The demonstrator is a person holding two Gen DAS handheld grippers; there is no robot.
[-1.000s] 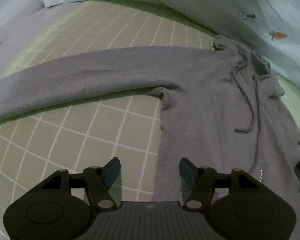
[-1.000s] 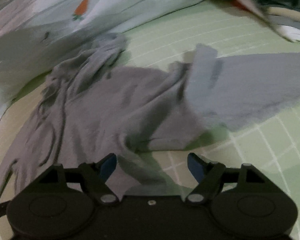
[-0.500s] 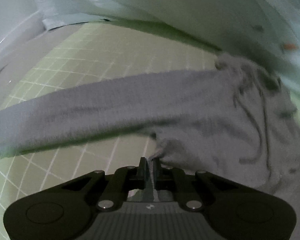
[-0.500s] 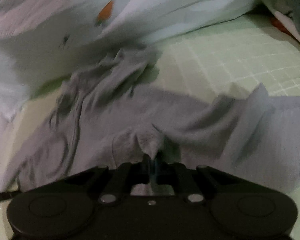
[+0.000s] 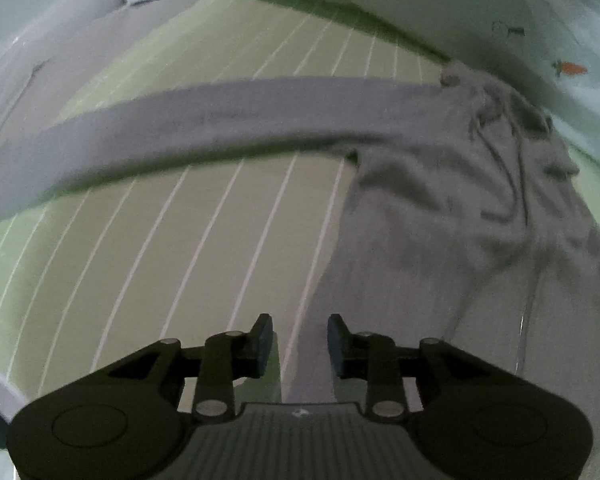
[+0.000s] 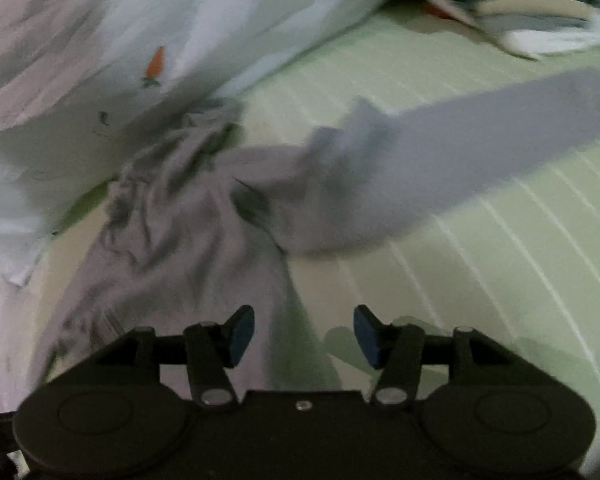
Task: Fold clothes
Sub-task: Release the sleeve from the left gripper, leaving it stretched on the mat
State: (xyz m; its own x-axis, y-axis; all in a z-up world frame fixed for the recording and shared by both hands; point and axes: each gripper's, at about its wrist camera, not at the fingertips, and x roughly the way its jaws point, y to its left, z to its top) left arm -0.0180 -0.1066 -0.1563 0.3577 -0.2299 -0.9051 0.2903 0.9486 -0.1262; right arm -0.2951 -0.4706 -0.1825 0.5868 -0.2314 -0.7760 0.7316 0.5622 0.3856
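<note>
**Both grippers let go of the hoodie**

Half a second ago each gripper pinched grey cloth; now both stand released above it. Green checked bedsheet (image 5: 172, 264) carries the grey hoodie (image 5: 440, 216), sleeves spread wide. Left gripper (image 5: 300, 340) and right gripper (image 6: 304, 334) hover over its side edges.

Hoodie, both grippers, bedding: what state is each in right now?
Grey hoodie: flat, unfolded, rumpled at the hood, sleeves spread sideways.
Left gripper: open, empty, over hoodie's side edge.
Right gripper: open, empty.
Carrot-print quilt: bunched behind the hood.
Green grid sheet: spread flat.
</note>
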